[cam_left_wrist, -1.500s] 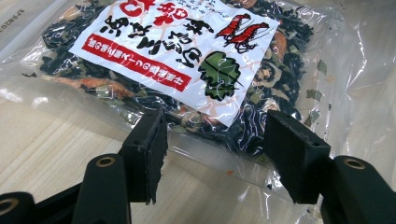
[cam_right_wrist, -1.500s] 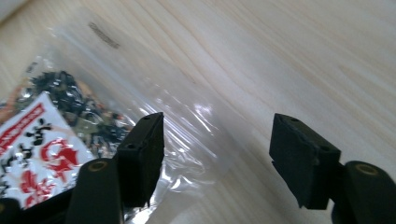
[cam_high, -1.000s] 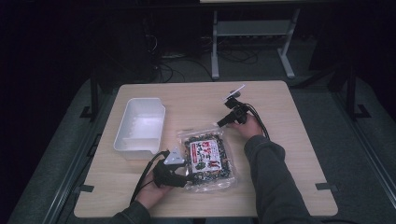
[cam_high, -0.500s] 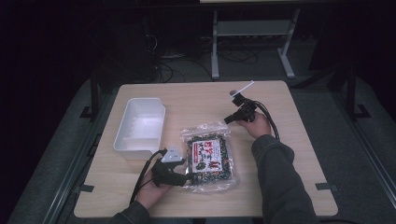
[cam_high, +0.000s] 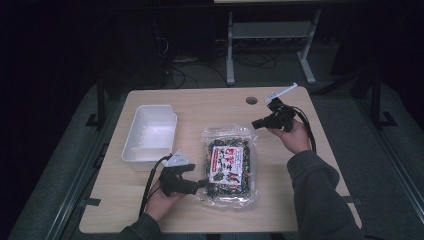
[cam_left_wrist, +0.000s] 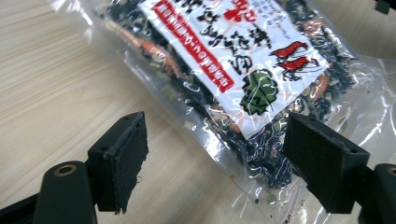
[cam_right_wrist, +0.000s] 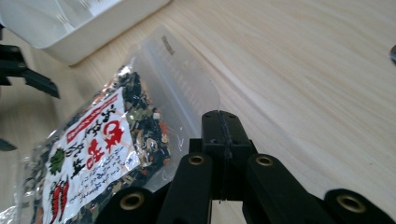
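Observation:
A clear bag of dark dried seaweed mix (cam_high: 229, 162) with a white and red label lies flat in the middle of the wooden table. My left gripper (cam_high: 200, 183) rests at the bag's near left corner. Its jaws stand open, and in the left gripper view (cam_left_wrist: 219, 163) the bag's (cam_left_wrist: 243, 56) edge lies between them, untouched. My right gripper (cam_high: 256, 124) is at the bag's far right corner. In the right gripper view (cam_right_wrist: 220, 119) its jaws are shut, and the bag's (cam_right_wrist: 98, 154) clear sealed corner meets their tip and curls up off the table.
A white empty tray (cam_high: 150, 112) stands left of the bag, also seen as the tray (cam_right_wrist: 93, 32) in the right gripper view. A round cable hole (cam_high: 251, 100) sits near the table's far edge. Bare wood lies right of the bag and along the front.
My right gripper has moved to the right, from above the bag's top edge to its far right corner. The left gripper has stayed at the near left corner.

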